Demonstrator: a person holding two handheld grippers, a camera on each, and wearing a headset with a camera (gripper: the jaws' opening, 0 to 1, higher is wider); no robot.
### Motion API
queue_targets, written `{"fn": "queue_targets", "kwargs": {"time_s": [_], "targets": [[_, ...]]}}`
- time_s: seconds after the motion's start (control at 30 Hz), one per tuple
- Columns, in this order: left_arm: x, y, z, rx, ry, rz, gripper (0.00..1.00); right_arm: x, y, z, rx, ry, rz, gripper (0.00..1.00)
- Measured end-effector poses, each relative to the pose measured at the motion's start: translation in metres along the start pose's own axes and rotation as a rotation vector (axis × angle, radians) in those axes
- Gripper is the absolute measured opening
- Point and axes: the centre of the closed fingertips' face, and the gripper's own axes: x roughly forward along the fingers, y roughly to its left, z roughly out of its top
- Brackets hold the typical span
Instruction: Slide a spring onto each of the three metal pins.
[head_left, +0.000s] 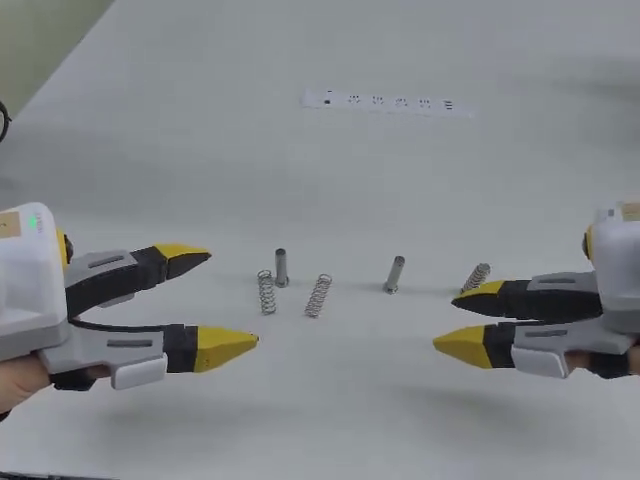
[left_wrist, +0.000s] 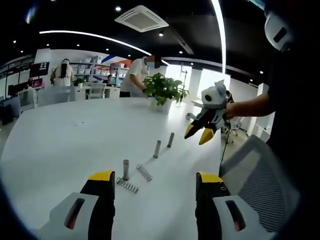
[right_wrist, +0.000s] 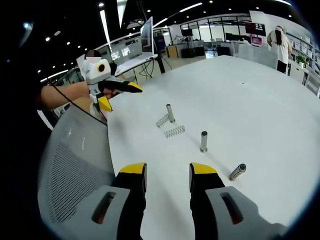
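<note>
Rightmost spring (head_left: 478, 274) — lower end hidden behind right gripper (head_left: 447, 322).

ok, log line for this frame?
left hand-held gripper: open, empty | right hand-held gripper: open, empty | bare pins: two, upright | loose springs: two | third pin: lying, seems sprung

Open office: desks (right_wrist: 135, 61), monitors (right_wrist: 147, 32).
</note>
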Motion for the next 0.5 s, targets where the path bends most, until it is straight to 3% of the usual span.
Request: {"fn": "queue_targets", "kwargs": {"time_s": [0.23,0.5], "targets": [[0.002,-0.003,0.002,-0.009,-0.004,-0.022,0.60,0.012,0.008,0.003,0.044,0.052,-0.022,0.30],[-0.002,-0.005,0.000,0.005,0.004,-0.048,0.59,0.035,0.013,0.017,0.078,0.065,-0.049,0.29]]}}
